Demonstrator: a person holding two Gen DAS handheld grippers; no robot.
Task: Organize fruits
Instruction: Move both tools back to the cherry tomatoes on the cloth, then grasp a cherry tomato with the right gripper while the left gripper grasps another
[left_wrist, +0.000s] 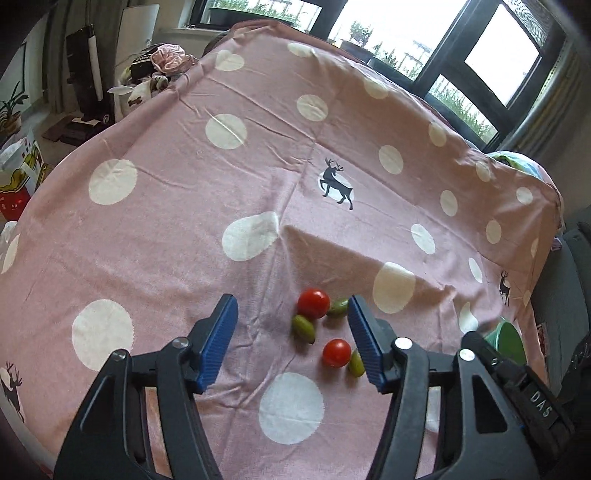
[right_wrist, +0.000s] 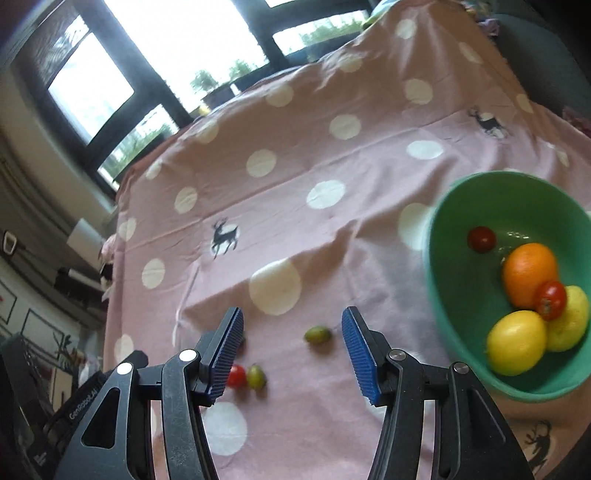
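In the left wrist view, two red tomatoes (left_wrist: 313, 302) (left_wrist: 336, 352) and three small green fruits (left_wrist: 303, 328) (left_wrist: 338, 307) (left_wrist: 356, 363) lie clustered on the pink dotted cloth (left_wrist: 166, 240). My left gripper (left_wrist: 292, 300) hovers over them, open, holding nothing. In the right wrist view, my right gripper (right_wrist: 293, 314) is open and empty above a green fruit (right_wrist: 317, 335). A tomato (right_wrist: 236, 376) and another green fruit (right_wrist: 256, 376) lie by its left finger. To the right, the green bowl (right_wrist: 461, 295) holds an orange (right_wrist: 530, 275), two lemons (right_wrist: 515, 347) (right_wrist: 569, 323) and two tomatoes (right_wrist: 481, 239) (right_wrist: 551, 300).
The bowl's rim (left_wrist: 511, 341) shows at the right edge of the left wrist view. The cloth drops off at the table's far edge by dark-framed windows (left_wrist: 480, 66). Bags and clutter (left_wrist: 155, 70) sit past the far left corner, and a grey chair (left_wrist: 569, 266) stands on the right.
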